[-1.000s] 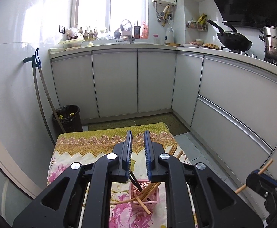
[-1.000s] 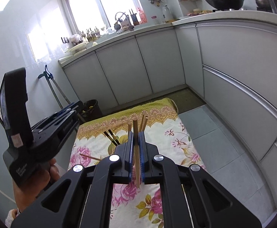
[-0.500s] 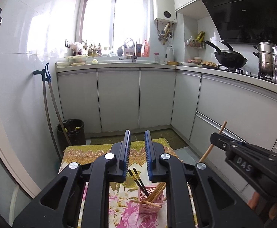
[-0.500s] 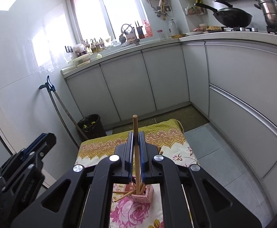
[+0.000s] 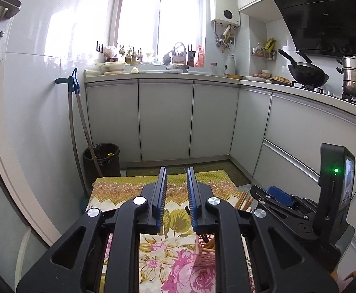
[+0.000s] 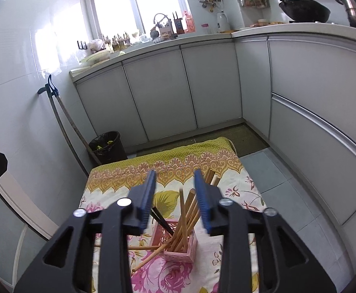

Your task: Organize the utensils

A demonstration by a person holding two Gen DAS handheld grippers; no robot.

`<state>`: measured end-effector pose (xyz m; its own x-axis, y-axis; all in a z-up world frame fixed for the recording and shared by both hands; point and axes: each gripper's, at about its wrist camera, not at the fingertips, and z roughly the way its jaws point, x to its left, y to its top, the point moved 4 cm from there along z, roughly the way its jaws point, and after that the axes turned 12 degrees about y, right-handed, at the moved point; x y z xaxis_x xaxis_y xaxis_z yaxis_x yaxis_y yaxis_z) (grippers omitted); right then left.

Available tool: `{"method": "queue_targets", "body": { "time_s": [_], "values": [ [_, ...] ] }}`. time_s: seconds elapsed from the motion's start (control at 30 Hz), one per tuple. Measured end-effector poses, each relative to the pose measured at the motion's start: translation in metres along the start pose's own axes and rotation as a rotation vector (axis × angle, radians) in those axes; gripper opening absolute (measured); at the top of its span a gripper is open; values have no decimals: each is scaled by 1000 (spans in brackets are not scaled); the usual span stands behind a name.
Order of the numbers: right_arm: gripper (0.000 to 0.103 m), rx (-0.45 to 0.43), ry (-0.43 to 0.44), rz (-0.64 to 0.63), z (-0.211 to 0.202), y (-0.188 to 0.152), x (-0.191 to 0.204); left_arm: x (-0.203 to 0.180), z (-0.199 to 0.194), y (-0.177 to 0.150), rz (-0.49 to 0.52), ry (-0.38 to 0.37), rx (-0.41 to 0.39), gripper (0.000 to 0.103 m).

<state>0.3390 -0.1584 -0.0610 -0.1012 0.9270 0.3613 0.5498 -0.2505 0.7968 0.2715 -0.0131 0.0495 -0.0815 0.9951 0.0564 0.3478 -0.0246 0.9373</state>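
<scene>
Hovering over pink holder (image 6: 181, 244), right gripper (image 6: 175, 195) jaws apparently empty.

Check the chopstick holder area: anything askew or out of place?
Yes. Two wooden chopsticks stick out sideways low on the pink holder, resting on the floral cloth, while the rest stand inside it. More lie loose beyond.

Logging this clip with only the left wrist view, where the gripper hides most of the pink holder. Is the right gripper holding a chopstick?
Observer: No. The right gripper has just been opening, and its pads press on nothing.
Reviewer: What is in the holder?
Observer: Several light wooden chopsticks stand in the pink square lattice basket, with a black pair among them.
Reviewer: Any left outside?
Observer: Two loose wooden chopsticks lie on the flowered cloth, left of the basket.
</scene>
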Motion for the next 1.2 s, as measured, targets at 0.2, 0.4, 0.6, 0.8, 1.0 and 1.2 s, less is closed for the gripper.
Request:
{"method": "queue_targets", "body": {
  "time_s": [0.2,0.4,0.6,0.8,1.0,1.2],
  "values": [
    [47,-19,-34,12,-30,1,4,4,-10,-5,-21,5,18,23],
    [47,-51,-121,5,-76,-14,4,-1,-36,-15,-27,8,20,24],
    [42,-92,-151,45,-120,-28,-1,-10,-57,-31,-33,13,52,24],
    [30,-111,-205,81,-151,-42,-12,-17,-75,-57,-52,-5,100,22],
    [33,-72,-163,95,-167,-65,-18,-26,-93,-78,-36,-57,115,22],
    [82,-83,-81,103,-186,-88,-20,-23,-109,-95,-28,-55,126,65]
  ]
}}
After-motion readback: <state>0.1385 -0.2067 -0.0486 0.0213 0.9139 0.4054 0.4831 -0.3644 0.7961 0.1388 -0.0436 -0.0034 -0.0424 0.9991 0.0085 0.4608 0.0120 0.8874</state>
